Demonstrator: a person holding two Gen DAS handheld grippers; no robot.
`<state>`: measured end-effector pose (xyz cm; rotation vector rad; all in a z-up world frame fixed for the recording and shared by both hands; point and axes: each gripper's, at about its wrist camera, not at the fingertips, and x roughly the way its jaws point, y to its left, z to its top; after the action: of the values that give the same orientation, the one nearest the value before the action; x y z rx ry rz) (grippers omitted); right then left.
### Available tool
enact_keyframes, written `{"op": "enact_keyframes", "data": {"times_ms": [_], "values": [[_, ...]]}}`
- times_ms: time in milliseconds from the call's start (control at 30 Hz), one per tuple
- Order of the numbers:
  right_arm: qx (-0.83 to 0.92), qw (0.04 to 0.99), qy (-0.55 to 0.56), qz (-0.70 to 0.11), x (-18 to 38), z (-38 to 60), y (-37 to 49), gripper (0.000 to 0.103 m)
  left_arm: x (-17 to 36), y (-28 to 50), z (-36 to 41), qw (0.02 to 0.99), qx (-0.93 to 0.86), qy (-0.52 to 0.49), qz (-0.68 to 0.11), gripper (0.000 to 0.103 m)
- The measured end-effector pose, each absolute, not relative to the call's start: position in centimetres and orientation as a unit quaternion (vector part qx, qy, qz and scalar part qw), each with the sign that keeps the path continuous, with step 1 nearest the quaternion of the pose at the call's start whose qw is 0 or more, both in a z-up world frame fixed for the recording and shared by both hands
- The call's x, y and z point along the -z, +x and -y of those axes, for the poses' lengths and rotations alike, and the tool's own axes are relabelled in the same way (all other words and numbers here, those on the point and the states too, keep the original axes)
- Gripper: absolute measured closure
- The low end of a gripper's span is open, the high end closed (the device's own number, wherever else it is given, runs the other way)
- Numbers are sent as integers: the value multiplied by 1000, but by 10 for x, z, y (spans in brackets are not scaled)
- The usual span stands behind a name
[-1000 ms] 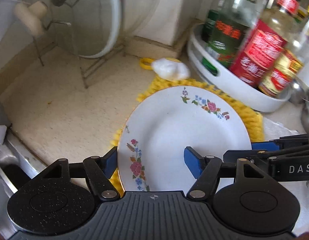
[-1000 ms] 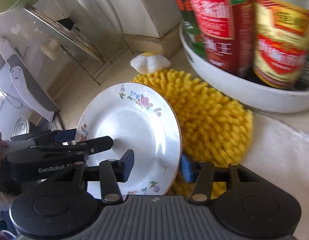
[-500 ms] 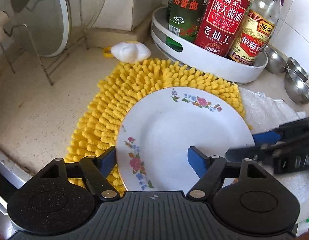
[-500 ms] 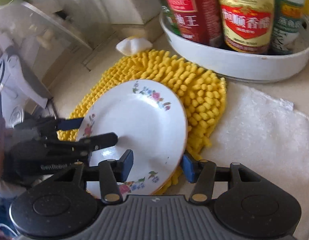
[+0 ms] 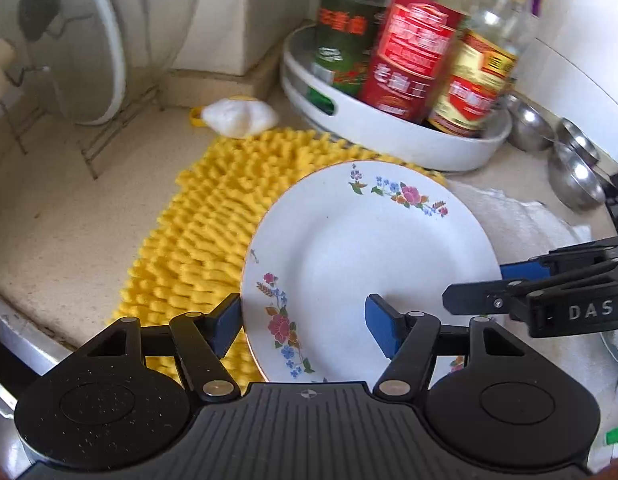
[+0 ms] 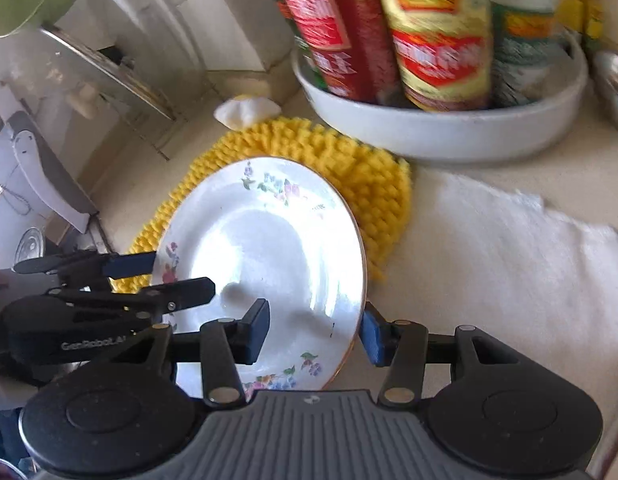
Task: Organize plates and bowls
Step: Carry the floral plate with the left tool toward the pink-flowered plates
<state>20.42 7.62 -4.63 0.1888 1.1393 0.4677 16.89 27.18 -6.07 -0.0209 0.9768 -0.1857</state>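
The blue fingers [image 5: 225, 326] of the left gripper [image 5: 305, 326] were seen set fairly wide, one pad under the outer rim of the floral plate [image 5: 365, 256] at its 8 o'clock edge and the other over the plate's face; firm contact could not be confirmed, but the plate appeared to be pinched there. The right gripper [image 6: 315, 334] was held likewise across the opposite rim, one pad above the face and one just outside the gilt edge, so the plate was judged to be carried by both tools together.

The plate was found tilted and raised above the yellow chenille mat [image 5: 201, 232], overlapping the mat's 4 o'clock part and a white cloth [image 6: 505, 256] beside it. The task was judged to be in an early or middle stage: one plate was in hand and not yet set down anywhere, and no stack of sorted dishes was visible. Small steel bowls [image 5: 577, 176] at 2 o'clock in the left view were still to be dealt with.

A white tray [image 5: 393, 132] of sauce bottles [image 5: 409, 56] stood at 12 o'clock, close to the plate's far rim, and was judged the nearest thing to be struck. A wire rack [image 5: 105, 136] with a glass lid [image 5: 57, 44] stood at 10 o'clock, and a small white object [image 5: 239, 114] lay at the mat's far edge.
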Motion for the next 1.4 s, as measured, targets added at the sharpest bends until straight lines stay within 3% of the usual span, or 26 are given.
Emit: {"op": "enact_keyframes", "data": {"times_ms": [267,433,500,1400], "values": [[-198,816,111,-531,55,-52,202,38,72,171,-261,867,111,7,-486,34],[-214,814,113,-528,59,-57,197,37,75,172,-263,868,102,12,-486,24],[-211,823,93,-520,59,-63,194,36,77,171,-258,867,111,8,-487,29],[-200,832,113,-505,55,-43,185,35,75,158,-224,880,65,71,-464,24]]}}
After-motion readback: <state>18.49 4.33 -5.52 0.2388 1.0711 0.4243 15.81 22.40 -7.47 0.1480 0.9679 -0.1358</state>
